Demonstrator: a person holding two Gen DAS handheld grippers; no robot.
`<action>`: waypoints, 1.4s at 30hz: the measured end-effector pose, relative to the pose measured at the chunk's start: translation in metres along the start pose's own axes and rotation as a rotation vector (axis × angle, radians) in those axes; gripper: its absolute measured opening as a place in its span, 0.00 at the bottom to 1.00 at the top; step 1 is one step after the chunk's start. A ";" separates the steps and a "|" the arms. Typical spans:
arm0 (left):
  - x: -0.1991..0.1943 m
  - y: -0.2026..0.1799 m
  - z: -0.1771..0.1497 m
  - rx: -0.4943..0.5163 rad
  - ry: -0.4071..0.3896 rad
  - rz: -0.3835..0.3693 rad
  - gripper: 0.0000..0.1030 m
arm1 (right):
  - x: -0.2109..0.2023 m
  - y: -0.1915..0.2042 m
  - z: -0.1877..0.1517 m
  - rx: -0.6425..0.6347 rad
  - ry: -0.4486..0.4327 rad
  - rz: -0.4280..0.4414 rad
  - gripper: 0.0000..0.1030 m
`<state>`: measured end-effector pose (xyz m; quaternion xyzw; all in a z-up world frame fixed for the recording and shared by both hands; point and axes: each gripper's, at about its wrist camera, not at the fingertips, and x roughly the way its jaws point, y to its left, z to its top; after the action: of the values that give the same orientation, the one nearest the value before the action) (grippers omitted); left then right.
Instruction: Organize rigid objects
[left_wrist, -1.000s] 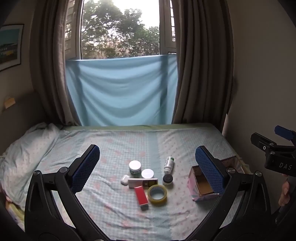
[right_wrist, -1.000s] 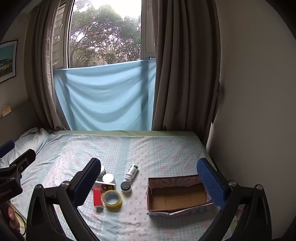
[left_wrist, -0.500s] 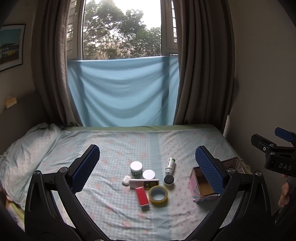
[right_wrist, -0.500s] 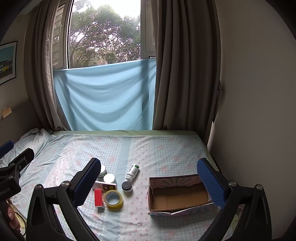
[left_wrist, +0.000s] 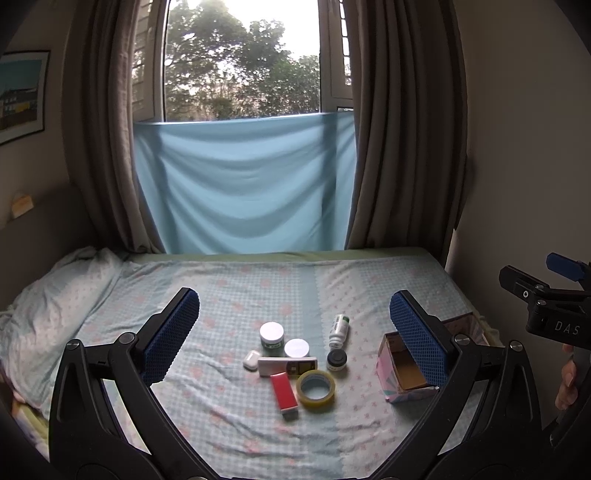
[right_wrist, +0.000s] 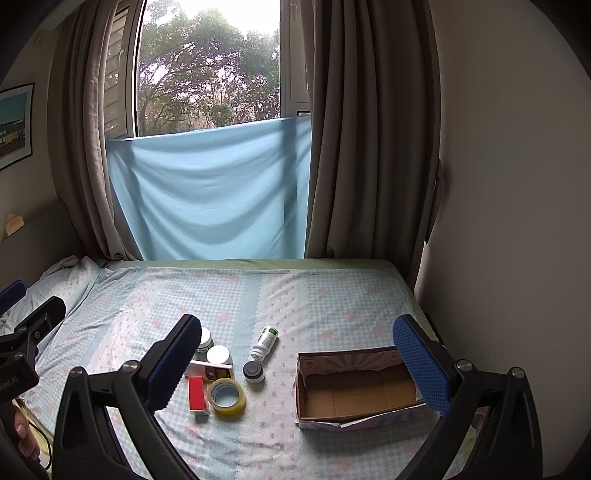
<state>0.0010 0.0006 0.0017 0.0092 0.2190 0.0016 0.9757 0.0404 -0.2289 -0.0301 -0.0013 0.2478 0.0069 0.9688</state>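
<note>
A cluster of small items lies on the bed: a yellow tape roll (left_wrist: 316, 386) (right_wrist: 226, 398), a red box (left_wrist: 283, 395) (right_wrist: 197, 394), a white bottle on its side (left_wrist: 339, 328) (right_wrist: 265, 341), a small dark-lidded jar (left_wrist: 336, 360) (right_wrist: 253, 371), two white-lidded jars (left_wrist: 272, 334), a white case (left_wrist: 251, 360) and a white flat device (left_wrist: 288, 366). An open cardboard box (right_wrist: 354, 387) (left_wrist: 402, 369) sits to their right, empty. My left gripper (left_wrist: 294, 336) and right gripper (right_wrist: 297, 365) are both open, empty, held above the near side of the bed.
The bed (right_wrist: 295, 295) has a checked sheet and a pillow (left_wrist: 48, 306) at the left. A window with a blue cloth (left_wrist: 243, 184) and curtains stands behind. A wall (right_wrist: 517, 221) borders the right side of the bed.
Both views have shifted only slightly; the grippers stay open and nothing on the bed has moved.
</note>
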 end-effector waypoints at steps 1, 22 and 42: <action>0.000 0.000 0.000 0.001 -0.001 0.000 0.99 | 0.000 0.000 0.000 0.001 0.000 0.000 1.00; 0.003 0.002 -0.002 -0.013 0.002 -0.007 0.99 | 0.002 -0.002 0.001 0.005 0.000 -0.012 1.00; 0.003 0.001 -0.002 -0.013 -0.003 -0.004 1.00 | 0.003 -0.004 0.001 0.007 -0.006 -0.009 1.00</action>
<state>0.0031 0.0012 -0.0020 0.0027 0.2177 0.0012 0.9760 0.0437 -0.2323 -0.0302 0.0010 0.2450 0.0019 0.9695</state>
